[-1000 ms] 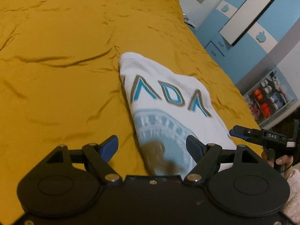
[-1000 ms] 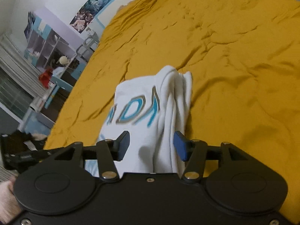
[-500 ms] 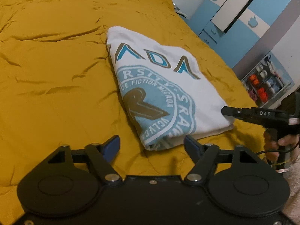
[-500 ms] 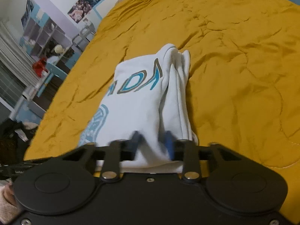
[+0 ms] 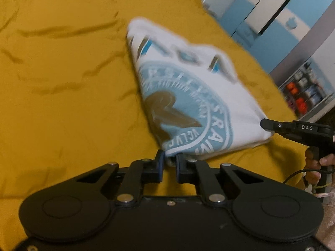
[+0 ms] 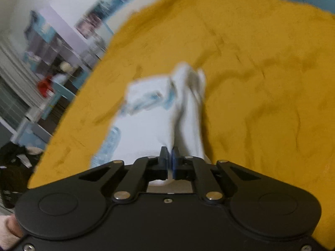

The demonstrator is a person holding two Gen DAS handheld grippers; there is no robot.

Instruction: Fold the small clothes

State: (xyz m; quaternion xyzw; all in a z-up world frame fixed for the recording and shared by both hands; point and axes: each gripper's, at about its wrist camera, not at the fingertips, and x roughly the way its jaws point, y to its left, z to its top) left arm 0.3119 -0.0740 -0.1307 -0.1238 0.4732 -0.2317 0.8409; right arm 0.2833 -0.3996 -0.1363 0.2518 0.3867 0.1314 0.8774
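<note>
1. The white shirt [image 5: 188, 96] with a blue round print lies part-folded on the yellow bedspread [image 5: 62, 83], and its near edge is lifted off the bed.
2. The left gripper [image 5: 168, 163] is clamped on the near left corner of the shirt, with cloth bunched between its blue pads. The right gripper [image 6: 169, 161] is closed on the near right corner, its fingers almost together with a thin layer of white cloth between them.
3. The step in hand looks like the last fold: both near corners are pinched and ready to be carried toward the far edge.
4. The next move likely calls for both grippers to travel together at an even height, so the hem stays straight and the stacked layers on the right side do not slip apart.
5. The left view shows the printed front, the right gripper [image 5: 293, 129] from the side at its corner, and blue cupboards [image 5: 272, 10] beyond the bed.
6. The right view, blurred, shows what the left one hides: the thick folded layers along the shirt's right edge, and shelves [image 6: 41, 62] on the other side of the room.
</note>
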